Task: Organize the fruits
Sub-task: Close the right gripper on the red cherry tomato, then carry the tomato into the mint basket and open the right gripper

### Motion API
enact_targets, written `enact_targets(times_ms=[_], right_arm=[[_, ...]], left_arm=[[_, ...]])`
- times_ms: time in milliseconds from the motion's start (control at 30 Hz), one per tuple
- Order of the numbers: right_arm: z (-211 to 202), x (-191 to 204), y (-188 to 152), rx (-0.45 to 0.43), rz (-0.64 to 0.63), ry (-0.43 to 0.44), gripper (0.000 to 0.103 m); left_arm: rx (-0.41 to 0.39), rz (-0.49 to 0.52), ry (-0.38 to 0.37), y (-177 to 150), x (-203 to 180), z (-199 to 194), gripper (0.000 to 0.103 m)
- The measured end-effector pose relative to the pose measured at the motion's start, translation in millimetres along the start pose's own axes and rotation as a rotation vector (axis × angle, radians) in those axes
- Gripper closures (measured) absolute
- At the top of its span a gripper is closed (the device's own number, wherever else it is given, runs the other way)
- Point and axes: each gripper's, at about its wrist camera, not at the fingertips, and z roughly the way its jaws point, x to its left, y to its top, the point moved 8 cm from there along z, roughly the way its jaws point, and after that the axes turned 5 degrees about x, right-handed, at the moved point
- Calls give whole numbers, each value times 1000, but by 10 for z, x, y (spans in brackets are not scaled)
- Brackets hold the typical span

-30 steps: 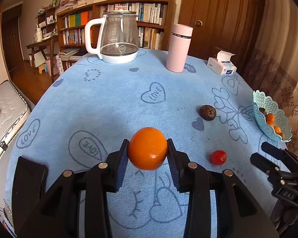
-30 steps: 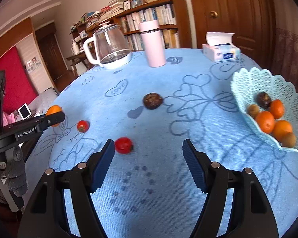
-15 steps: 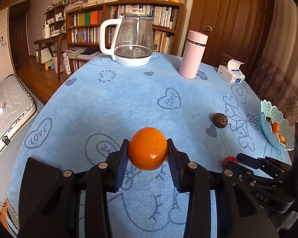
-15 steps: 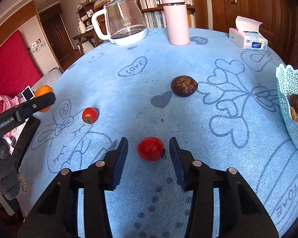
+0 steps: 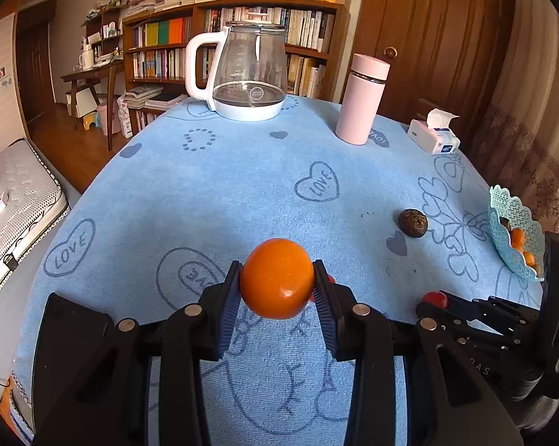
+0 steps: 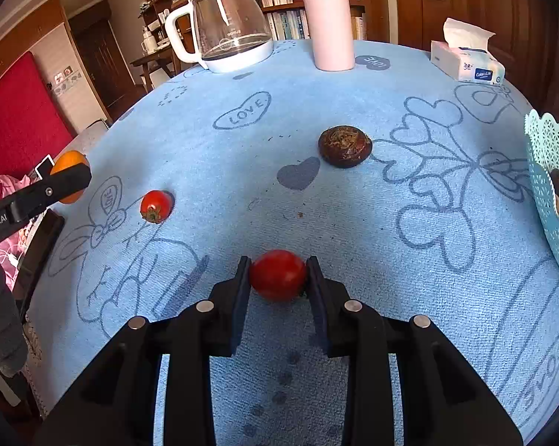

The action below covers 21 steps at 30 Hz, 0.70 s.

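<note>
Left wrist view: left gripper (image 5: 276, 282) clamping orange (image 5: 276, 278) above blue tablecloth (image 5: 219, 189); lace fruit basket (image 5: 514, 228) lying at 3 o'clock, beyond right gripper (image 5: 437, 303).

Right wrist view: right gripper (image 6: 278, 277) pinching red tomato (image 6: 278, 274) on cloth; basket at 2 o'clock, nearer this hand.

The tablecloth (image 6: 353, 223) is matt blue terry with a nubby pile. The kettle (image 5: 249, 74) at upper centre is clear, shiny glass on a glossy white plastic base. The flask (image 5: 361, 100) looks satin pink. The basket (image 6: 547, 171) at right is pierced turquoise plastic. The orange (image 5: 277, 278) is finely dimpled and glossy; the tomato (image 6: 277, 275) is smooth.
</note>
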Motion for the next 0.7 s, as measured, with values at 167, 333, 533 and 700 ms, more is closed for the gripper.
enact_targets(times_ms=[167, 333, 533, 700], right_arm=[[-86, -21, 20, -25, 18, 11, 72], [-159, -33, 26, -43, 28, 14, 72], [-286, -96, 42, -77, 55, 17, 72], [-445, -219, 67, -115, 83, 9, 72]], left_arm=[[6, 1, 0, -14, -14, 15, 65], [10, 7, -4, -29, -32, 27, 65], [13, 8, -4, -35, -42, 37, 65], [19, 16, -7, -58, -76, 56, 65]])
